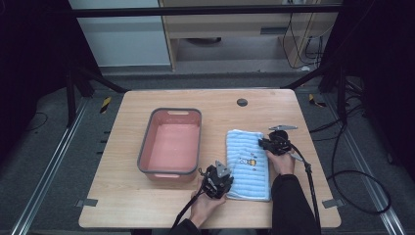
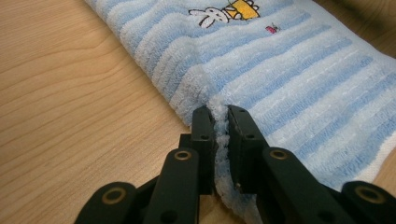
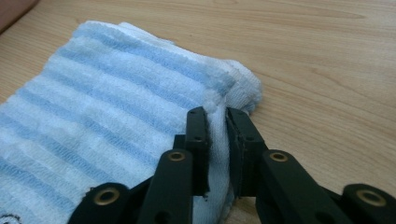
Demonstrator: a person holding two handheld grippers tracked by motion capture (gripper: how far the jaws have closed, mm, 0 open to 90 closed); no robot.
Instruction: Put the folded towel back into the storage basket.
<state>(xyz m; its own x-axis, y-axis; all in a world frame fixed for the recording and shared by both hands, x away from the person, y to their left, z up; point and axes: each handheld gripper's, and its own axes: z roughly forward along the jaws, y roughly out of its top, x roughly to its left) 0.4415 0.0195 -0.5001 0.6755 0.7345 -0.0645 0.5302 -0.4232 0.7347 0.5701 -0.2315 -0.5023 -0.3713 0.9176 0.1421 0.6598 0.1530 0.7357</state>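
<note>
Pink basin [image 1: 171, 145] sits left of centre on the wooden table [image 1: 122, 196]. My left gripper [image 2: 221, 116] pinches the near-left edge of the folded blue striped towel [image 1: 248, 164], jaws pressed onto a fold of cloth. The towel lies flat, right of the basin. My right gripper [image 3: 216, 119] pinches its far-right corner likewise.

A wooden table [image 1: 147, 205] bears a pink basin [image 1: 171, 143], a striped towel [image 1: 247, 161] and perhaps a dark grommet [image 1: 242, 102].
</note>
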